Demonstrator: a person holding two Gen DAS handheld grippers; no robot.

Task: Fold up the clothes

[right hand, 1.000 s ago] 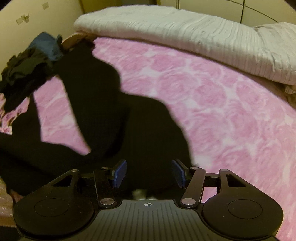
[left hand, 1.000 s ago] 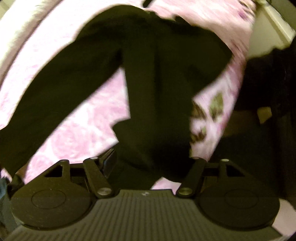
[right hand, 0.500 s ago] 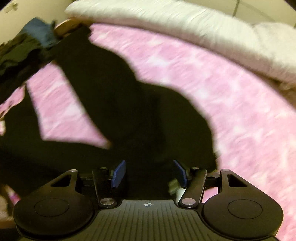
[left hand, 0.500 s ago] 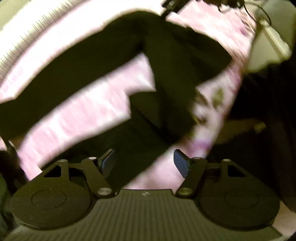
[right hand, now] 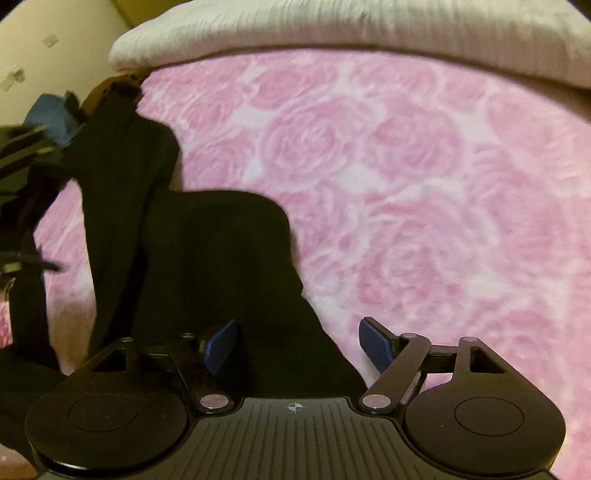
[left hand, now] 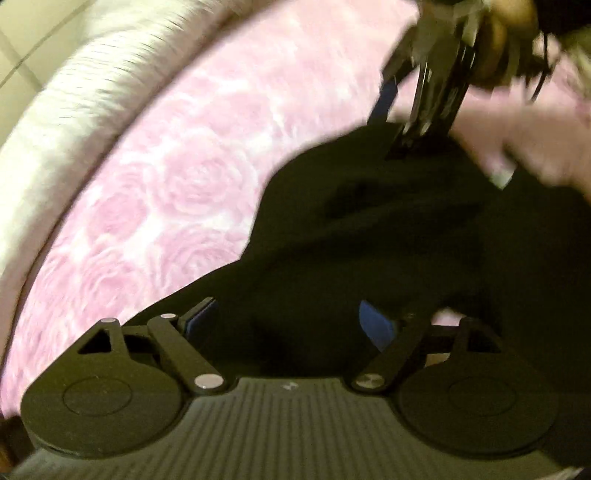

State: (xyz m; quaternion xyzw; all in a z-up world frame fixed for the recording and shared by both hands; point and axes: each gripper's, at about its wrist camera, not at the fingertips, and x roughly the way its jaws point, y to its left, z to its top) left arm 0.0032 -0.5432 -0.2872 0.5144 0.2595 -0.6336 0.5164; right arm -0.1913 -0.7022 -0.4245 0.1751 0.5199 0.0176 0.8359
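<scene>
A black garment [left hand: 369, 229] lies spread on the pink rose-patterned bed cover [left hand: 177, 173]. My left gripper [left hand: 291, 321] is open, its blue pads wide apart just above the garment's near edge. The right gripper shows at the top right of the left wrist view [left hand: 417, 110], held in a hand, touching the garment's far part. In the right wrist view the garment [right hand: 207, 266] runs from the near left up to a long sleeve or leg [right hand: 122, 155]. My right gripper [right hand: 295, 343] is open, with the garment's edge between its pads.
A white ribbed duvet [right hand: 351, 33] lies bunched along the far side of the bed and shows at the left in the left wrist view [left hand: 55, 122]. A pile of dark and blue clothes [right hand: 51, 114] sits at the far left bed edge.
My left gripper has opened and swung across, now looking toward the duvet and the right gripper. My right gripper has opened wider and the garment has settled flatter on the cover.
</scene>
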